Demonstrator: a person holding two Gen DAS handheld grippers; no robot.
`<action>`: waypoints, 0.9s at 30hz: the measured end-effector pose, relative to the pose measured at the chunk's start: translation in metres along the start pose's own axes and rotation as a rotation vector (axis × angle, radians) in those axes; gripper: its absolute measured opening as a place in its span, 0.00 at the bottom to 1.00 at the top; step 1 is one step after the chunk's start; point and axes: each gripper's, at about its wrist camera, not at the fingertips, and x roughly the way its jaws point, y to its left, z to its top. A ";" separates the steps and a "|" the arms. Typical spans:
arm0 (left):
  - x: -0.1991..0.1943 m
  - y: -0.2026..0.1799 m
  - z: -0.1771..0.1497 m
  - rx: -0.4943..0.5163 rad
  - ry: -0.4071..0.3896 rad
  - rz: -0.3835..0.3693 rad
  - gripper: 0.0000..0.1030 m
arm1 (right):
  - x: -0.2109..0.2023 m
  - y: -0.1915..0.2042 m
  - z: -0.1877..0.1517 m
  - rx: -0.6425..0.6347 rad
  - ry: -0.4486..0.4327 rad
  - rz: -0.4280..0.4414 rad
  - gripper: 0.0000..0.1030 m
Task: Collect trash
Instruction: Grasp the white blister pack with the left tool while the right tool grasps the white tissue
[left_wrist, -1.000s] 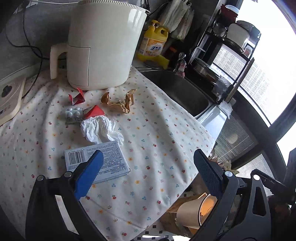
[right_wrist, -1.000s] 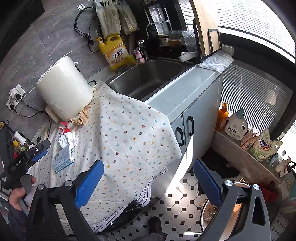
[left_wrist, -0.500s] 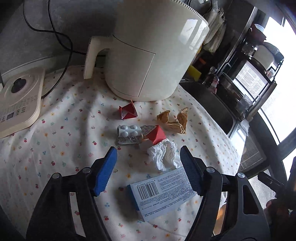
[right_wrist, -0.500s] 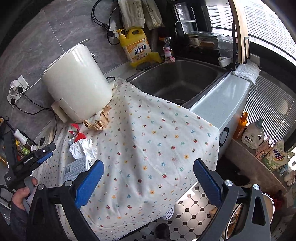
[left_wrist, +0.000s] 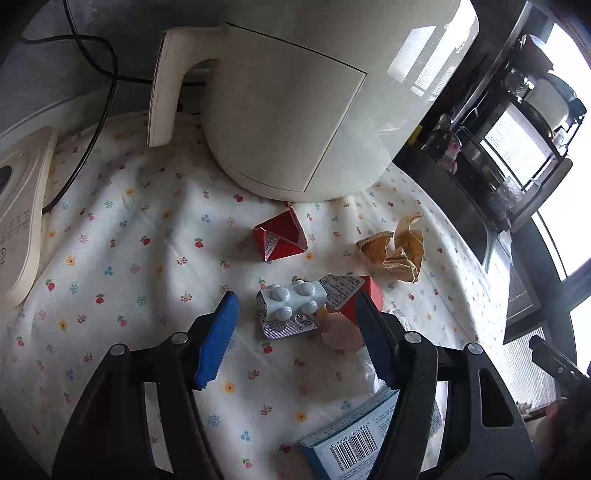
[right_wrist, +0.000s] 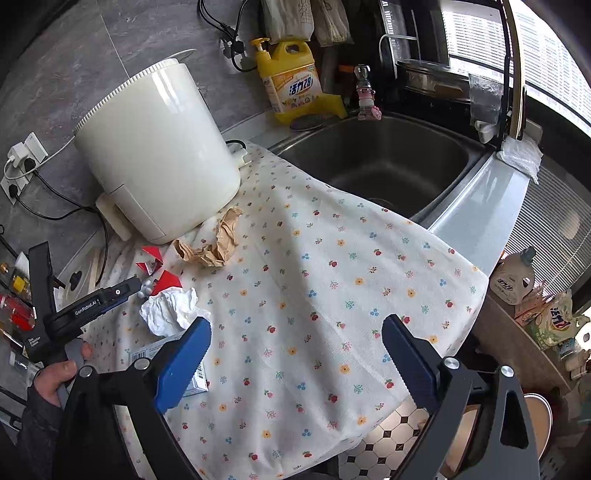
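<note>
A silver blister pack (left_wrist: 286, 314) lies on the flowered cloth (left_wrist: 129, 258) between the blue fingers of my left gripper (left_wrist: 295, 300). Its jaws are closing and the pads stand apart from the pack. A red folded wrapper (left_wrist: 280, 238) lies just beyond, and a second red piece (left_wrist: 371, 291) shows beside the right finger. Crumpled brown paper (left_wrist: 397, 251) sits to the right, and a barcoded box (left_wrist: 351, 446) below. The right wrist view shows a white tissue (right_wrist: 170, 310), the left gripper (right_wrist: 142, 286) and my right gripper (right_wrist: 295, 325), open and empty above the cloth.
A cream air fryer (left_wrist: 314, 92) stands right behind the trash. A flat cream appliance (left_wrist: 22, 221) and a black cable (left_wrist: 92, 129) lie at the left. The steel sink (right_wrist: 388, 162) and a yellow detergent bottle (right_wrist: 288, 77) are at the right; the cloth's front edge drops to a tiled floor (right_wrist: 388, 435).
My left gripper has moved forward and down past the box and tissue to straddle the blister pack, and its jaws have narrowed. My right gripper has swung in over the cloth, still open.
</note>
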 end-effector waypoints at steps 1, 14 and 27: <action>0.004 0.000 0.001 0.004 0.008 -0.001 0.59 | 0.001 0.001 0.000 0.000 0.001 -0.003 0.89; -0.004 0.013 0.001 -0.020 -0.020 0.017 0.44 | 0.031 0.040 0.005 -0.087 0.080 0.057 0.80; -0.087 0.078 -0.041 -0.159 -0.106 0.112 0.44 | 0.081 0.122 0.007 -0.251 0.198 0.192 0.75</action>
